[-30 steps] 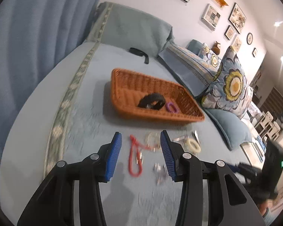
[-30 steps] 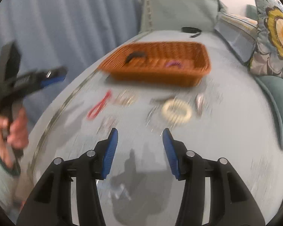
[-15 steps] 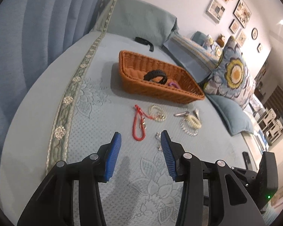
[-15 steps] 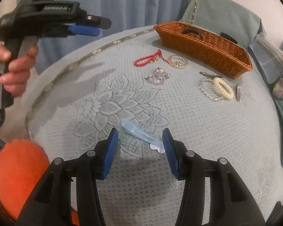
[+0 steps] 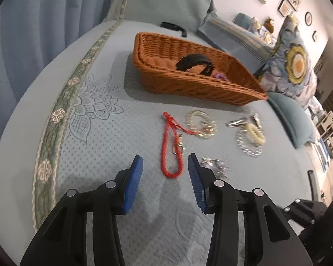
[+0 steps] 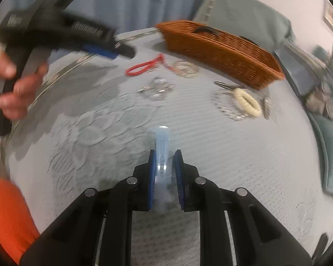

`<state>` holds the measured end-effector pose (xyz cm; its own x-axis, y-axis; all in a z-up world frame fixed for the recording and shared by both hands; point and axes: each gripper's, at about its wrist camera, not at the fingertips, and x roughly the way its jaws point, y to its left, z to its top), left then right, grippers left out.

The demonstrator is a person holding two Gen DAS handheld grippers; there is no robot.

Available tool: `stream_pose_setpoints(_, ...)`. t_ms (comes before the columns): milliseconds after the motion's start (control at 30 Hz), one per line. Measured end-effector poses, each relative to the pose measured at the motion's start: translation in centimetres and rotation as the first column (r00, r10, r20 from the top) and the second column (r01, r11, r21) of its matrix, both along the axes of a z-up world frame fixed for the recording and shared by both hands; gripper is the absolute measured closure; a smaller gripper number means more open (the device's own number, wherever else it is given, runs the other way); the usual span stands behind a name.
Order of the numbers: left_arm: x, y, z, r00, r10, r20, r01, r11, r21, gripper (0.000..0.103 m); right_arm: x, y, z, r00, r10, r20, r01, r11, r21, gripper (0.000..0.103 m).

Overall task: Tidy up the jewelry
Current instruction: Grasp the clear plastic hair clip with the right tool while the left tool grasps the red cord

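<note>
While my right gripper (image 6: 165, 166) clamps the pale blue clip (image 6: 162, 146), I should lift gently (it looks slippery) toward the basket (image 6: 219, 51); my left gripper (image 5: 165, 177) hangs open over the red cord (image 5: 169, 146)

Left gripper (image 5: 165, 166) gapes over red bracelet (image 5: 172, 146)

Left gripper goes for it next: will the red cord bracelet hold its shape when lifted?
Probably not: the red cord bracelet lies as a thin, slack loop, so it should droop. It looks light. Its small metal charm may swing.
</note>
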<state>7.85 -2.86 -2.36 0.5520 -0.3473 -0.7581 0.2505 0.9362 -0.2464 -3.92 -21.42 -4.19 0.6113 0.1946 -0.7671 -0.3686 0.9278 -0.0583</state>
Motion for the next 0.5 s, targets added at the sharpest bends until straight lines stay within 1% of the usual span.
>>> stream_pose_setpoints(67,0.6,-0.2,-0.7,1.000,0.006,-0.014,-0.005,1.000,0.026,0.064,0.5,-0.6,0.1,1.000,-0.029,-0.011,0.029,0.999,0.034,0.088)
stream_pose_setpoints(167,1.1,-0.7,-1.5,1.000,0.005,-0.024,-0.004,0.998,0.069,0.065,1.2,-0.9,0.1,0.998,-0.056,-0.020,0.057,0.997,0.060,0.088)
stream_pose_setpoints(233,0.8,-1.3,-1.7,1.000,0.001,-0.001,-0.001,0.994,0.112,0.065,1.5,-0.7,0.1,0.997,-0.069,-0.019,0.070,0.996,0.060,0.088)
stream_pose_setpoints(300,0.5,-2.1,-1.8,1.000,-0.005,0.021,0.001,0.985,0.172,0.065,1.7,-0.5,0.2,0.996,-0.083,-0.017,0.084,0.995,0.060,0.089)
stream_pose_setpoints(333,0.3,-2.7,-1.9,0.999,-0.009,0.040,0.000,0.977,0.214,0.065,1.8,-0.5,0.2,0.996,-0.089,-0.017,0.090,0.994,0.067,0.092)
stream_pose_setpoints(367,0.1,-3.0,-2.0,0.998,-0.015,0.055,0.001,0.970,0.244,0.071,1.8,-0.5,0.2,0.996,-0.092,-0.019,0.093,0.993,0.074,0.094)
stream_pose_setpoints(400,-0.2,-3.4,-2.0,0.997,-0.026,0.069,0.006,0.963,0.268,0.088,1.9,-0.5,0.2,0.995,-0.097,-0.020,0.098,0.992,0.081,0.094)
stream_pose_setpoints(433,-0.5,-3.7,-2.0,0.996,-0.041,0.081,0.016,0.959,0.285,0.098,1.9,-0.7,0.4,0.995,-0.101,-0.022,0.103,0.990,0.099,0.094)
stream_pose_setpoints(467,-0.6,-3.8,-2.0,0.995,-0.046,0.088,0.018,0.956,0.294,0.101,1.8,-0.9,0.4,0.994,-0.102,-0.025,0.104,0.988,0.113,0.094)
stream_pose_setpoints(500,-0.7,-3.7,-1.8,0.994,-0.048,0.093,0.020,0.958,0.285,0.101,1.7,-1.0,0.5,0.994,-0.104,-0.028,0.107,0.986,0.124,0.094)
